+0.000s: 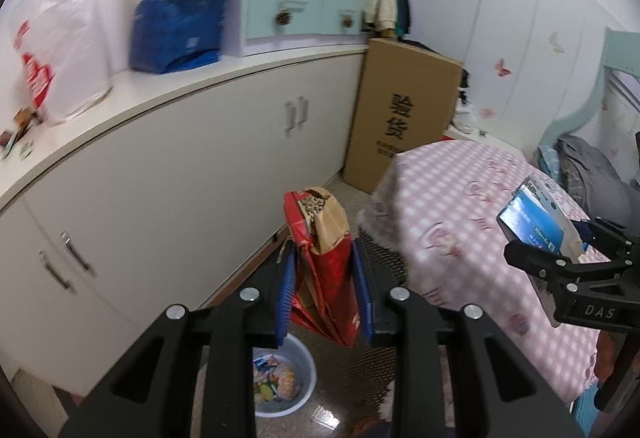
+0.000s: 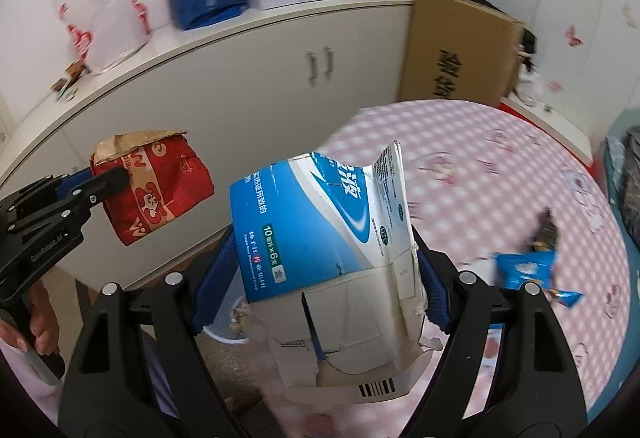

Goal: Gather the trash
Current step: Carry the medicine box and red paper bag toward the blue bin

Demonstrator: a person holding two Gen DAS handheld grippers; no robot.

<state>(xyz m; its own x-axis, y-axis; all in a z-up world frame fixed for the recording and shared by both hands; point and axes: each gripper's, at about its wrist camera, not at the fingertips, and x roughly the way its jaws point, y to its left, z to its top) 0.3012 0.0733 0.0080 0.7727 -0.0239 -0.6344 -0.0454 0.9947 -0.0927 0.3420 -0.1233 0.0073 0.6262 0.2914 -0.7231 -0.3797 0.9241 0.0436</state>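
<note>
Left gripper (image 1: 324,278) clamps red bag (image 1: 320,262) above bin (image 1: 308,366).

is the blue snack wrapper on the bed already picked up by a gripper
No, the blue snack wrapper lies loose on the pink checked bedspread; the right gripper is clamping a blue-and-white carton.

Left wrist view: looks forward along the left gripper (image 1: 326,286), tilted down over the floor beside the white cabinet (image 1: 192,165); the bin (image 1: 304,370) sits low in frame, close under the fingers. The right gripper (image 1: 560,250) shows at its right edge.

Right wrist view: looks the same way from further right, above the pink checked bed (image 2: 500,177). The left gripper (image 2: 96,185) shows at its left edge.

Shared: cabinet, bed, tall cardboard box (image 1: 400,117) (image 2: 456,45), each other's gripper.
</note>
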